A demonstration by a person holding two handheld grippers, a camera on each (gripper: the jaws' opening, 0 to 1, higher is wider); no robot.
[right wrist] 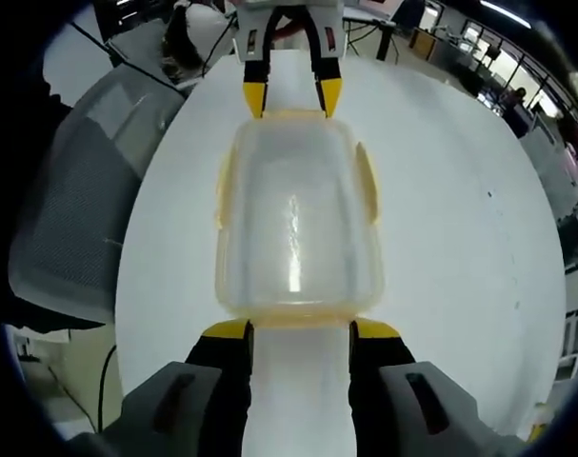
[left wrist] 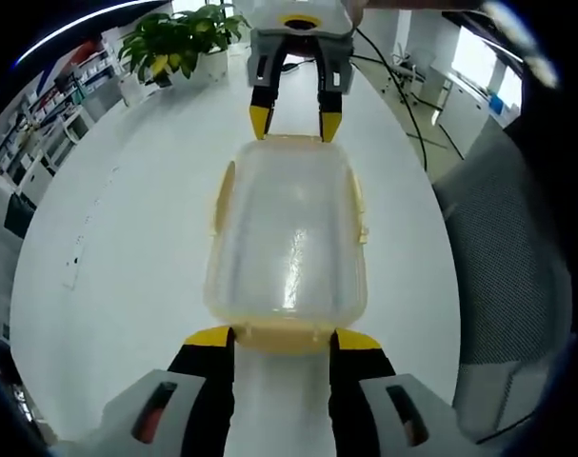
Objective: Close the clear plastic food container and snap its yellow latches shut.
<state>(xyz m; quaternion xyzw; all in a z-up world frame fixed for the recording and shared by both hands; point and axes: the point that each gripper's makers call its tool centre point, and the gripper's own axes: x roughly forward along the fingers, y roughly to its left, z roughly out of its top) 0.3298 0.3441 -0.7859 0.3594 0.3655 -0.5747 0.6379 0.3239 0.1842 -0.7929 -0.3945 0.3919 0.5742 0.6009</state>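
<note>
The clear plastic food container (left wrist: 289, 238) lies lengthwise on the white table (left wrist: 127, 248) with its clear lid resting on top. Yellow latches (left wrist: 222, 195) flare out from its long sides, also seen as yellow latches (right wrist: 368, 179) in the right gripper view. My left gripper (left wrist: 282, 338) is open at the near short end, its yellow tips either side of the end latch (left wrist: 284, 333). My right gripper (left wrist: 295, 119) is open at the opposite end. In the right gripper view, the right gripper (right wrist: 301, 328) is at the container (right wrist: 296, 219) and the left gripper (right wrist: 291, 97) faces it.
A grey mesh chair (left wrist: 517, 257) stands by the table edge, the same chair (right wrist: 79, 219) in the right gripper view. A potted plant (left wrist: 179, 43) sits at the table's far end. Cables (left wrist: 403, 86) trail across the table. Shelves and desks fill the room behind.
</note>
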